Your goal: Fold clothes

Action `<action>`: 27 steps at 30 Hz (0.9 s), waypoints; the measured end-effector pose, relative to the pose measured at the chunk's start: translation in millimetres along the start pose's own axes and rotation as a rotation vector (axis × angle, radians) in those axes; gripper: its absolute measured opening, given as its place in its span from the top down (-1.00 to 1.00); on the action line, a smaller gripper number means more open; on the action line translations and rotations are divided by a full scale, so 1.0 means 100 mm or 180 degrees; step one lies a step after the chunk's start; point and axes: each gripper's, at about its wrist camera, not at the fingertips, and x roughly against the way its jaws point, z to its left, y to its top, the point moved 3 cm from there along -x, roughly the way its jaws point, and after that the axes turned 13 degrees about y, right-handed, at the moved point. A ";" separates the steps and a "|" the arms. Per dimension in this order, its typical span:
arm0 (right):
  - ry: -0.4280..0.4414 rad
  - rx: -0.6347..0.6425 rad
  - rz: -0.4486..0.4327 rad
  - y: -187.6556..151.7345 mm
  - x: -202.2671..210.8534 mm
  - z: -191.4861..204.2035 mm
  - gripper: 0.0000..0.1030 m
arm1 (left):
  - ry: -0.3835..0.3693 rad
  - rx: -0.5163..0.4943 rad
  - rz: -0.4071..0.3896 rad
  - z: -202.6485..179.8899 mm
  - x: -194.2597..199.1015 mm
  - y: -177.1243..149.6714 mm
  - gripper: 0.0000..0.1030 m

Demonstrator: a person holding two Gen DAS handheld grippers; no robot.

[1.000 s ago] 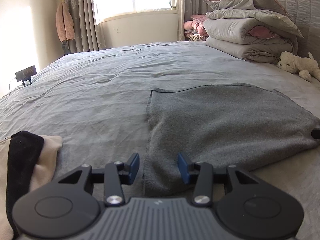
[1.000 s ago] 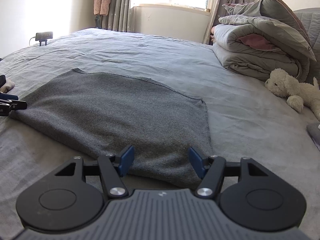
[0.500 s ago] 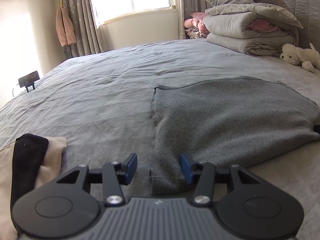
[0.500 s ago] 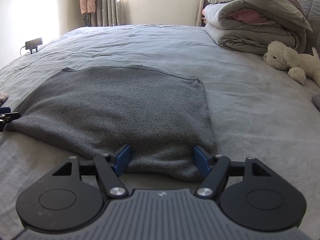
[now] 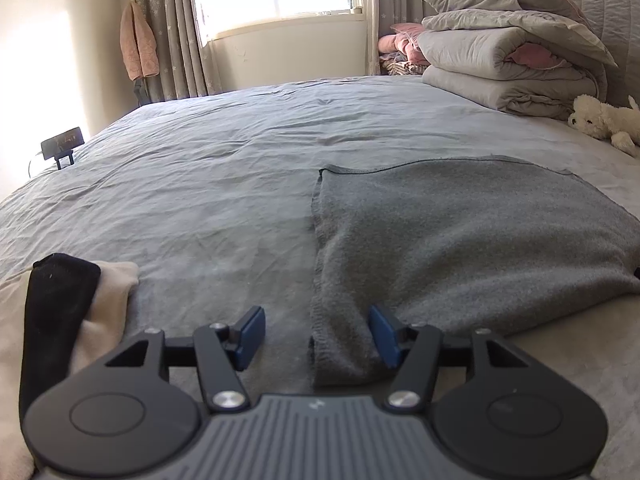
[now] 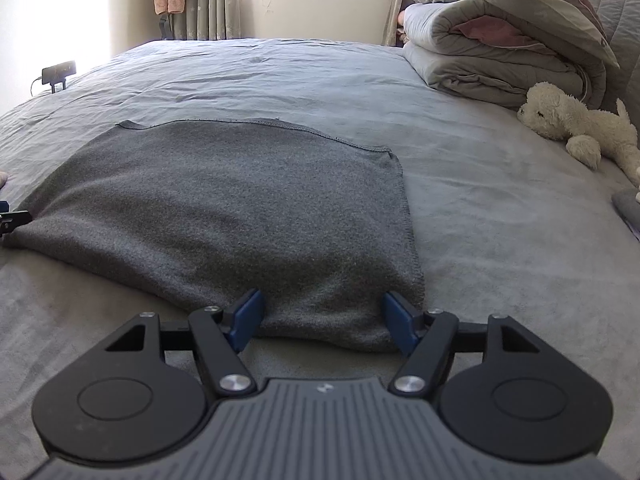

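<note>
A dark grey knitted garment (image 5: 460, 240) lies flat on the grey bed sheet (image 5: 200, 184); it also shows in the right wrist view (image 6: 224, 208). My left gripper (image 5: 318, 336) is open, its jaws astride the garment's near left corner. My right gripper (image 6: 322, 320) is open, its jaws astride the near right corner. The left gripper's tip (image 6: 12, 218) shows at the left edge of the right wrist view.
A cream and black garment (image 5: 60, 320) lies at the near left. Folded duvets (image 5: 508, 68) are stacked at the far right by the headboard. A white plush dog (image 6: 576, 128) lies right of the garment. A small black device (image 5: 62, 144) sits at the bed's far left edge.
Both grippers have moved forward and lower, so the garment's near corners now sit between their open jaws. The garment has not moved.
</note>
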 end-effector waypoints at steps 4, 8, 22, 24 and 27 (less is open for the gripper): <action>0.0001 0.0015 0.0006 0.00 -0.01 0.01 -0.37 | 0.0021 0.0020 0.0030 0.00 -0.02 0.00 -0.23; 0.0042 0.0021 0.0025 0.03 0.00 -0.03 -0.44 | 0.0051 0.0123 0.0107 0.04 -0.06 0.01 -0.43; -0.0013 -0.0345 0.0149 -0.03 0.18 -0.36 -0.71 | -0.0004 0.0725 0.0428 0.37 -0.03 0.07 -0.65; -0.0109 -0.0340 0.0194 -0.03 0.20 -0.34 -0.71 | 0.0058 0.0829 0.0477 0.44 0.00 0.10 -0.65; -0.0206 -0.0416 0.0232 -0.03 0.26 -0.37 -0.71 | 0.0183 0.0924 0.0549 0.50 0.07 0.15 -0.65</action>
